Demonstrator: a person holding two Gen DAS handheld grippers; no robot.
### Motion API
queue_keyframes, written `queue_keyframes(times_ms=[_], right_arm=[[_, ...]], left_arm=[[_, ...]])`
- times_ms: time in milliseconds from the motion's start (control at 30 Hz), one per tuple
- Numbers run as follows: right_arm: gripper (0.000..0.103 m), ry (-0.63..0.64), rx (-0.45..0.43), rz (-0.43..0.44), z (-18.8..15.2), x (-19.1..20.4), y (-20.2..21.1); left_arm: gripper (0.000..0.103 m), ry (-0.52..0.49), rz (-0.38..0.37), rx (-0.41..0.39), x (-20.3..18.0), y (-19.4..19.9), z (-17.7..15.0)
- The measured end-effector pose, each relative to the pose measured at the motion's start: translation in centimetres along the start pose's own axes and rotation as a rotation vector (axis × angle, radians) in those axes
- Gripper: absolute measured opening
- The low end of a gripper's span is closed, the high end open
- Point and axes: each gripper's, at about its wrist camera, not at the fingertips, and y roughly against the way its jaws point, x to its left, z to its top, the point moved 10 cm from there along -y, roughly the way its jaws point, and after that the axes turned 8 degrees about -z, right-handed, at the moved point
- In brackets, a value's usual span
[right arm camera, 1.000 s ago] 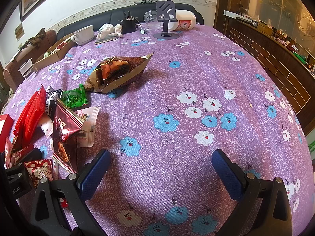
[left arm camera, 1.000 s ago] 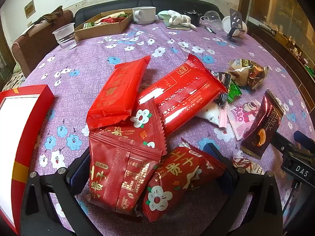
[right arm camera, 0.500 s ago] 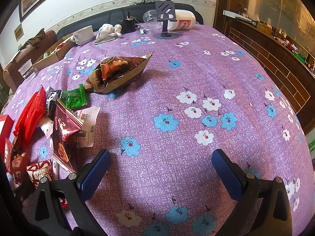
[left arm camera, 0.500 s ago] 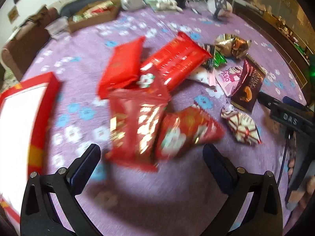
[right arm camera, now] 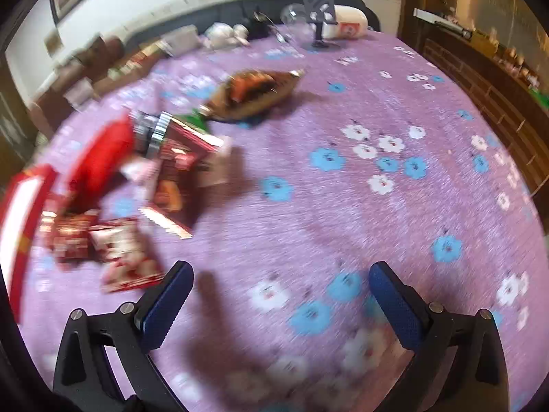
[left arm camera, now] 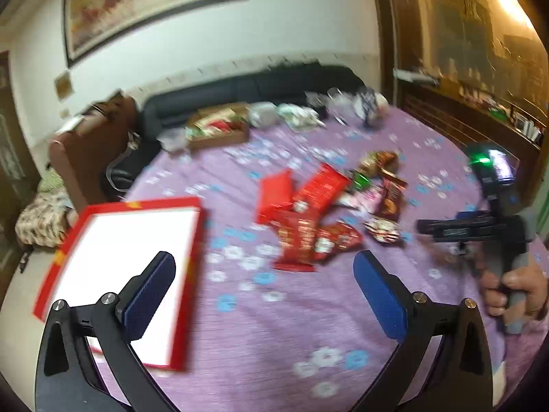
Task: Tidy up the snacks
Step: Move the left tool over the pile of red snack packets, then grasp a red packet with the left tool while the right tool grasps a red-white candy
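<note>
Several red snack packets point(left arm camera: 302, 213) lie in a loose pile mid-table, with a dark brown packet point(left arm camera: 391, 195) and a small patterned one point(left arm camera: 382, 230) to their right. A red box with a white inside point(left arm camera: 127, 267) lies open at the left. My left gripper point(left arm camera: 264, 295) is open and empty, raised well back from the pile. My right gripper point(right arm camera: 281, 302) is open and empty over bare cloth; it also shows in the left wrist view point(left arm camera: 473, 230), held in a hand. The pile point(right arm camera: 113, 185) and a brown-gold bag point(right arm camera: 254, 92) lie to its left and ahead.
The round table has a purple flowered cloth point(left arm camera: 274, 343). At the far edge stand a cardboard tray of snacks point(left arm camera: 216, 130), a cup, a plastic cup, a phone stand point(right arm camera: 319, 17) and a white bottle point(right arm camera: 346, 27). A dark sofa and wooden cabinet lie beyond.
My left gripper has pulled up and back from the red packets, so the whole table and red box now show. My right gripper has lifted and shifted slightly. Both views are blurred by motion.
</note>
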Motion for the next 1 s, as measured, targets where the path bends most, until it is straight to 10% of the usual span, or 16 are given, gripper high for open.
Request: queue_keyframes(times_ms=[200,533,1000], right_arm=[[0.103,0.029,-0.084,0.201,2.0,2.1,4.3],[0.103,0.057,0.062,0.297,1.6,8.1,1.3],[0.085,0.213,0.065,0.151,0.2,10.5,-1.6]], left_arm=[[0.103,0.064,0.060,0.005,4.4,-0.6,-1.3],[0.103,0.002,0.047,0.108,4.1,-5.4,-3.7],[0.103,-0.008,-0.073,0.200,0.7,-10.2,-2.5]])
